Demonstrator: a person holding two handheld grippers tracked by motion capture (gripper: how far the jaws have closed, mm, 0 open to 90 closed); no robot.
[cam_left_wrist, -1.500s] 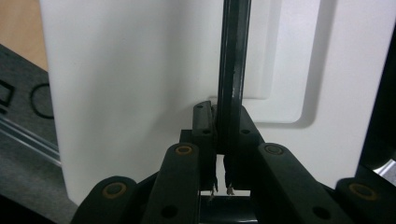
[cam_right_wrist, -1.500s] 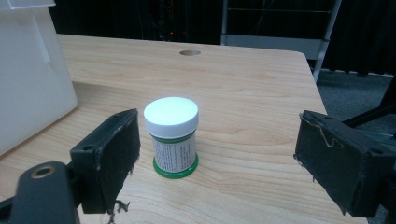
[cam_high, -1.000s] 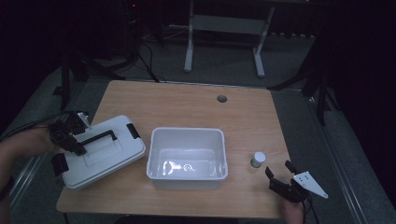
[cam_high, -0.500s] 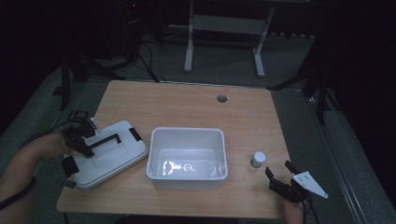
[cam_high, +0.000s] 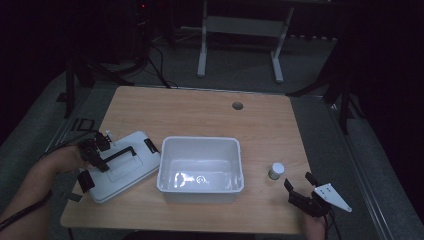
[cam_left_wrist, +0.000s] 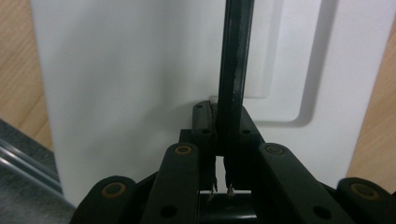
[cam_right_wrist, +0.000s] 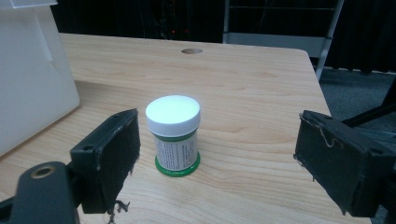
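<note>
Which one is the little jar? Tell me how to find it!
Look at the wooden table and find the big white tub in the middle. Just right of the tub stands the little jar, in front of the open right claw. It is the one small round thing there, with a white cap and a green rim at the bottom.

This looks like a dim lab or test room. A plain wooden table (cam_high: 200, 115) with a round cable hole (cam_high: 237, 105) stands on grey carpet (cam_high: 320, 65). At 12 o'clock there is the metal frame of another desk (cam_high: 240, 30). At 10 o'clock, cables (cam_high: 160, 75) lie on the floor near dark stands (cam_high: 75, 80).
</note>
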